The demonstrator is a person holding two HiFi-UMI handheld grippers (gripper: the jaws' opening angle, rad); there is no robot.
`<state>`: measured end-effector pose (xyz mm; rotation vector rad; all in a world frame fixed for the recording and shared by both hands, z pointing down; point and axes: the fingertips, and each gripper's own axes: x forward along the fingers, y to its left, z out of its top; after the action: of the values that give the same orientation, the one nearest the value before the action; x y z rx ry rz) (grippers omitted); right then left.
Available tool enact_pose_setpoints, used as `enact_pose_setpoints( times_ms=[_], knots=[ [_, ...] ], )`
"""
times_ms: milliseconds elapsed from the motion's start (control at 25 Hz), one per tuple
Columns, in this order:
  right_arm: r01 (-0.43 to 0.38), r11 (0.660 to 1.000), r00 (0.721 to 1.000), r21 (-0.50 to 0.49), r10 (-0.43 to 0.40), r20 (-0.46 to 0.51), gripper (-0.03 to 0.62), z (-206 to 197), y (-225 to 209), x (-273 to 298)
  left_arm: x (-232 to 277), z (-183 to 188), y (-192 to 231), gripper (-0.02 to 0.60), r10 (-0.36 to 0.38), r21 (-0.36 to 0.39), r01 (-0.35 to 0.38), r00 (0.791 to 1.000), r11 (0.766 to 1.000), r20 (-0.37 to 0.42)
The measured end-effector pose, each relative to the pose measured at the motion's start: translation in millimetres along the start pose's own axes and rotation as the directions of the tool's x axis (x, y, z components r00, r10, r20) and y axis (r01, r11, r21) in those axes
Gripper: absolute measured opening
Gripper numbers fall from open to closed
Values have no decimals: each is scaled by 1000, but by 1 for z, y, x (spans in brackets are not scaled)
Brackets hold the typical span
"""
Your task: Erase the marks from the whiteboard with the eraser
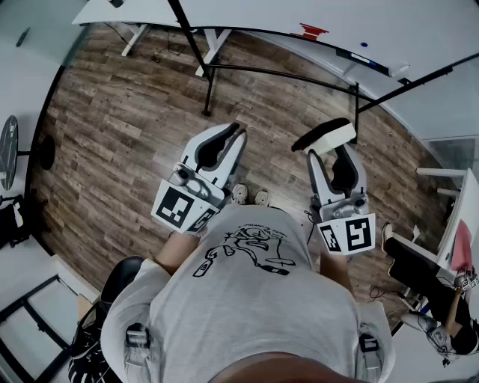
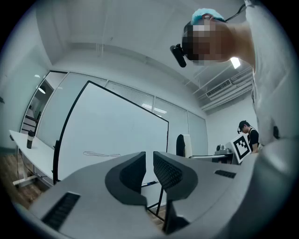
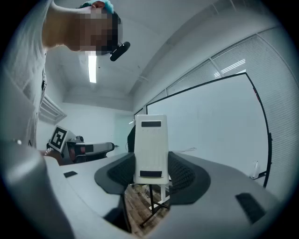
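Observation:
The whiteboard (image 1: 389, 26) stands ahead of me on a black-framed stand and carries a red mark (image 1: 313, 31). In the left gripper view the whiteboard (image 2: 117, 130) shows a thin drawn line (image 2: 100, 154). My right gripper (image 1: 331, 148) is shut on the white eraser (image 1: 325, 136), held crosswise above the floor. The right gripper view has the eraser (image 3: 151, 149) upright between the pads, with the whiteboard (image 3: 215, 121) behind. My left gripper (image 1: 239, 129) hangs level with the right one. Its jaws (image 2: 149, 158) stand a sliver apart with nothing between them.
The stand's black legs (image 1: 209, 82) reach over the wooden floor (image 1: 112, 135) in front of my feet (image 1: 251, 196). A pen tray (image 1: 363, 60) runs along the board's lower edge. A white desk (image 1: 127, 11) stands far left. Another person (image 1: 423, 280) sits at the right.

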<state>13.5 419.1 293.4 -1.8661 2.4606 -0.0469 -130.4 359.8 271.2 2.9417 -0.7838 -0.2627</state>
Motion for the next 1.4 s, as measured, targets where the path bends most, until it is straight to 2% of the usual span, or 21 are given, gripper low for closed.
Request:
enact_pose_setpoints(
  times_ms=[520,880,1200,1400],
  knots=[
    [-5,1000,1000,-19,5,-1,229,3,23,21,-13,8,21,63,-6,10,6,1000,1000,15],
    [16,1000,1000,-22,-16,4,229,-3,44,47,-34,11,52,63,-3,15,3,1000,1000,10],
    [26,1000,1000,-2,-26,-3,229,-9,40,63,-27,1,67,63,-17,-7,17,1000,1000,-6],
    [25,1000,1000,5,-25,1,229,-13,18,74,-1,-5,68,63,-29,-7,29,1000,1000,-7]
  ],
)
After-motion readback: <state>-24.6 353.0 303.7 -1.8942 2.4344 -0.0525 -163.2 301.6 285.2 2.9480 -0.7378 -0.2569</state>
